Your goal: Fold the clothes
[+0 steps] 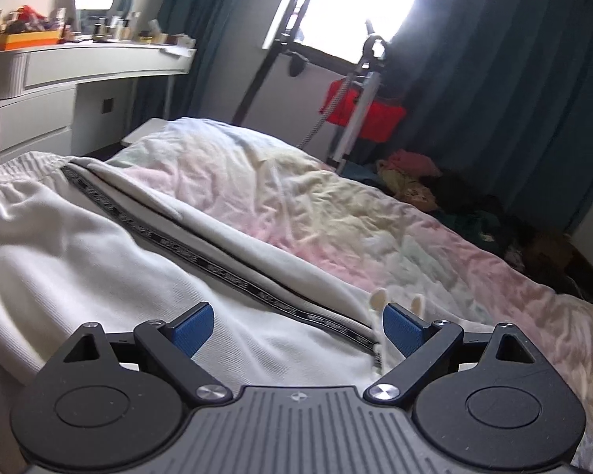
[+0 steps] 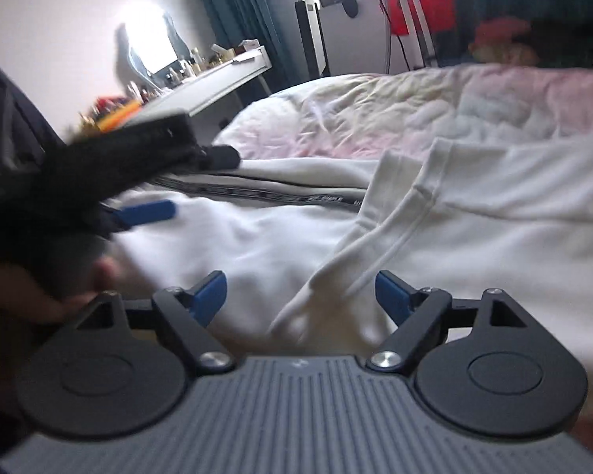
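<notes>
Your left gripper [image 1: 298, 326] and right gripper [image 2: 300, 296] both hover with jaws wide over the soft, light white track pants [image 1: 79, 237] filling the lower left on the bed [image 1: 375, 217]; pinch the ribbed hem cuff [image 2: 399, 181].

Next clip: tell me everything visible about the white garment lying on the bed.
The white garment looks like soft knit trousers, with a gathered ribbed waistband at one end and a black lettered stripe down the side. It lies spread, loosely wrinkled, on the pastel bedspread. In the right wrist view a folded section with a seam lies on top. Both hand-held grippers, left and right, hover open over it.
</notes>
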### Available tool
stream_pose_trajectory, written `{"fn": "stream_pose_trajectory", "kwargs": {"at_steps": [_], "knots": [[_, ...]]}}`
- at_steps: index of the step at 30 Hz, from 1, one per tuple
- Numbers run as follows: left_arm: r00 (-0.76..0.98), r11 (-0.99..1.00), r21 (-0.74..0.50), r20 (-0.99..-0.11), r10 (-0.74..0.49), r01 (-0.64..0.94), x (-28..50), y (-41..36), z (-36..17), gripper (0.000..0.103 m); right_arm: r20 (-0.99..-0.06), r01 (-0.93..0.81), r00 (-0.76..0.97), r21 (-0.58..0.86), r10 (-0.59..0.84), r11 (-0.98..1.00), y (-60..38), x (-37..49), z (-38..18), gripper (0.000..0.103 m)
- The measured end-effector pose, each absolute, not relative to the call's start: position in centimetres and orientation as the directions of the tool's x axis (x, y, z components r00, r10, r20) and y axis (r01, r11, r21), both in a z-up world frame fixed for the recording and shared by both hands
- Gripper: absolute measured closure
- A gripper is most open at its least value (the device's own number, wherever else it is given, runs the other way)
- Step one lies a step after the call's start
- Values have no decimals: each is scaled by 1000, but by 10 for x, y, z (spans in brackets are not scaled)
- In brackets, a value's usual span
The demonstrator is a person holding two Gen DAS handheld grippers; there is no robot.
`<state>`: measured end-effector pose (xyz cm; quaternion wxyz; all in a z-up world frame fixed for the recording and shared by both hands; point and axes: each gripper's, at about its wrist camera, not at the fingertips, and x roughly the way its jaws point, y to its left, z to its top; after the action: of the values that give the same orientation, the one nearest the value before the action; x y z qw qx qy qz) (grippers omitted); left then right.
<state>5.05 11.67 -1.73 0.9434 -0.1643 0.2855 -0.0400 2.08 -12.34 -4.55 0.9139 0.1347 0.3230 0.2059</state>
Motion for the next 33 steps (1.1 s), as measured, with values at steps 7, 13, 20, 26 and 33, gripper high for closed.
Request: {"fn": "stream_pose_trajectory", "kwargs": {"at_steps": [7,13,20,26,33], "knots": [[797,923,-329,-494,-348,199,34,78,-21,14,-589,-3,778,347,221,938,-181,21,-38,19],[740,884,-322,-489,-463,340,26,42,-33,29,-702,254,712,304,35,918,-222,52,-82,19],[673,881,-302,-569,-472,363,32,24,-54,40,-654,206,741,437,152,876,-231,61,-66,19],[663,882,-309,-582,-470,355,36,25,-58,50,-637,26,744,331,203,943,-193,115,-31,21],[653,881,-369,-595,-469,296,48,40,-69,85,-739,13,660,188,133,982,-148,203,-43,44]]}}
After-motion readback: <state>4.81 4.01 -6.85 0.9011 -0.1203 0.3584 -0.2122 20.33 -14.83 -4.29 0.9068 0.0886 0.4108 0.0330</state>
